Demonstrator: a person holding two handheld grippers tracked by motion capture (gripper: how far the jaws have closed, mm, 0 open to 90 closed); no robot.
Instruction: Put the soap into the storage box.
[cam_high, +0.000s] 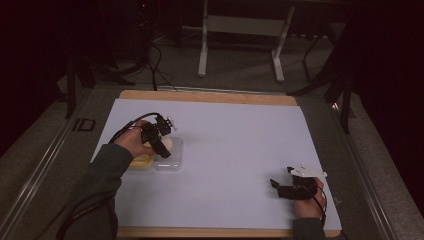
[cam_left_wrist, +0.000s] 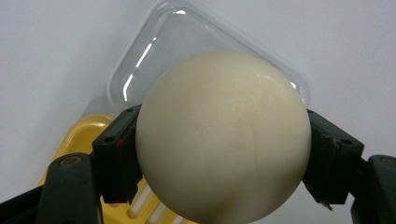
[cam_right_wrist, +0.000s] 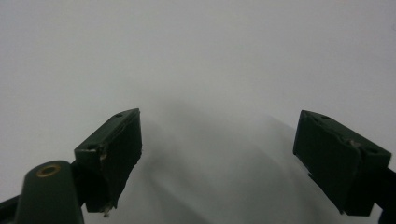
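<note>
Left hand-held gripper (cam_left_wrist: 224, 154): my pads clamp the cream ball (cam_left_wrist: 223, 137), over the clear tray (cam_high: 169, 159) at the bench's (cam_high: 235, 145) nine o'clock.
Left gripper view: yellow tray (cam_left_wrist: 81, 135) at seven o'clock.
Right hand-held gripper (cam_right_wrist: 219, 158): my jaws gape, holding nothing; high view puts it at four o'clock.

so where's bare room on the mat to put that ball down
The white mat lies bare between the clear lid and the right claw, and along its far edge. It is crowded only at the yellow tray, under the left claw gripping the ball.
</note>
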